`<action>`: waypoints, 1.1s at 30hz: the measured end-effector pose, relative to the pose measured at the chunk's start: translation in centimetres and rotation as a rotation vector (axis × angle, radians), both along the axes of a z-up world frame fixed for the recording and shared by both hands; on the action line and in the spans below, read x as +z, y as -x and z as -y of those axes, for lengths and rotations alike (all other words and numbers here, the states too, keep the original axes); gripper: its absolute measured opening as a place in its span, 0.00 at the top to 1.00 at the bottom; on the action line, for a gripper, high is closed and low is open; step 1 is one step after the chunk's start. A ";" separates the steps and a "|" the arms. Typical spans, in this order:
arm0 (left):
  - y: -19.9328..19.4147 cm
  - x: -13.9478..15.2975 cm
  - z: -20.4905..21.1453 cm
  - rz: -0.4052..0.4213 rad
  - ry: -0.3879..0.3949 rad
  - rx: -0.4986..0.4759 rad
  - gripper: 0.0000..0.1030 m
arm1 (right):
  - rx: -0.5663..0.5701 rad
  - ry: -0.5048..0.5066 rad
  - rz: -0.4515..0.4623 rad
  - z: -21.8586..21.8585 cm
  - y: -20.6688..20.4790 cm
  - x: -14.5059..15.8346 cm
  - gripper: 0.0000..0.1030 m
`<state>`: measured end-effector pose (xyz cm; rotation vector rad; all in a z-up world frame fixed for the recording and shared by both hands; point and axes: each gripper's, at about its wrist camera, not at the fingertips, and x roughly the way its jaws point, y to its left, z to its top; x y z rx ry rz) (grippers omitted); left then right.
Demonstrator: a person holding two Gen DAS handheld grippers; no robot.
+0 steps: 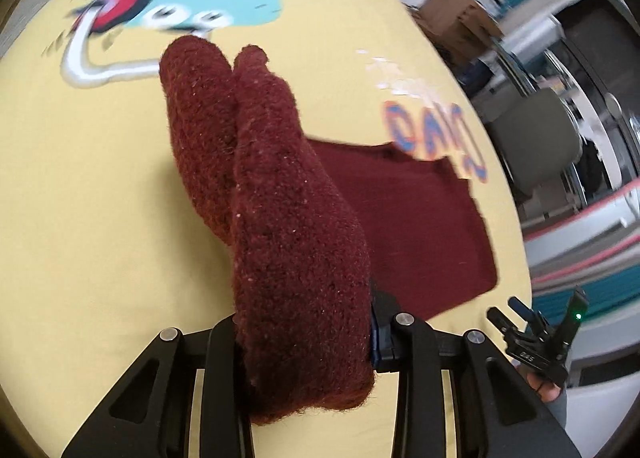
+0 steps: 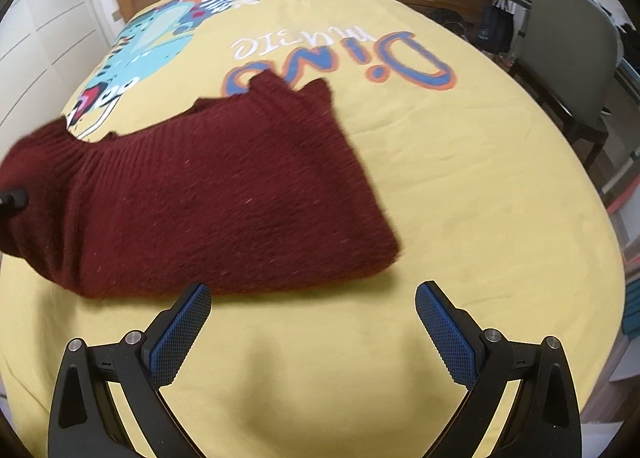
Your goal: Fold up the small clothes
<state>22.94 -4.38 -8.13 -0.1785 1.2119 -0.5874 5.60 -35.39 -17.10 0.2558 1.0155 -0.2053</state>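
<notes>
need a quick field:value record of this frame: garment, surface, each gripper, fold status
garment: dark red knit sweater, one end lifted, the rest lying flat
surface: yellow bedspread with dinosaur print
left gripper: shut on a bunched part of the sweater, raised off the bedspread
right gripper: open, nothing between its fingers, just short of the sweater's near edge
background: grey chair beside the bed
fold status: in progress, lifted part not yet laid down

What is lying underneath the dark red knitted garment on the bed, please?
Under the dark red knitted garment lies a yellow bedsheet with a cartoon dinosaur print. The garment covers the start of the blue "Dino" lettering; whatever else lies beneath it is hidden.
</notes>
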 end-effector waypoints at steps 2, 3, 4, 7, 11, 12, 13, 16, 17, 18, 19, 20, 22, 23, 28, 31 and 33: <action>0.1 1.5 3.2 0.015 0.001 -0.042 0.73 | -0.017 0.004 0.005 1.2 0.2 0.6 0.01; 0.2 1.9 4.6 0.019 0.000 -0.060 0.73 | -0.026 0.006 0.010 1.8 0.3 0.9 0.01; 0.1 2.1 5.8 0.025 -0.005 -0.079 0.73 | -0.038 0.008 0.018 2.5 0.4 1.4 0.01; -0.2 2.0 11.2 0.038 -0.043 -0.140 0.74 | -0.066 0.009 0.039 4.4 0.9 2.3 0.01; 0.7 -0.2 17.1 0.015 -0.086 -0.200 0.74 | -0.096 0.019 0.041 6.4 1.7 2.7 0.01; 1.0 -1.2 19.0 0.008 -0.111 -0.211 0.74 | -0.106 0.014 0.036 7.0 2.1 2.4 0.01; 1.3 -1.9 19.6 0.004 -0.129 -0.215 0.74 | -0.115 0.008 0.028 7.5 2.4 2.1 0.01; 2.0 -4.4 21.7 0.012 -0.228 -0.219 0.73 | -0.135 -0.017 0.005 8.5 3.4 1.0 0.01; 2.2 -5.1 22.1 0.015 -0.260 -0.215 0.71 | -0.137 -0.026 -0.003 8.7 3.7 0.7 0.01; 2.2 -5.7 22.6 0.014 -0.289 -0.208 0.69 | -0.139 -0.032 -0.014 8.9 3.9 0.2 0.01; 2.2 -6.1 22.7 0.013 -0.300 -0.194 0.66 | -0.140 -0.033 -0.025 9.1 4.2 -0.2 0.01; 2.1 -6.2 22.6 0.014 -0.308 -0.183 0.63 | -0.141 -0.035 -0.032 9.1 4.3 -0.5 0.01; 2.1 -6.2 23.1 0.019 -0.330 -0.171 0.58 | -0.141 -0.046 -0.045 9.4 4.6 -1.3 0.01; 2.1 -6.2 23.4 0.022 -0.342 -0.166 0.54 | -0.142 -0.051 -0.049 9.5 4.8 -1.5 0.01; 2.6 -6.0 24.8 0.046 -0.384 -0.159 0.21 | -0.152 -0.076 -0.056 9.9 5.1 -2.4 0.01; 3.1 -5.9 24.8 0.055 -0.403 -0.160 0.03 | -0.153 -0.084 -0.055 10.0 5.2 -2.5 0.01; 3.2 -5.6 24.6 0.046 -0.384 -0.159 0.03 | -0.149 -0.086 -0.056 10.0 5.1 -2.4 0.01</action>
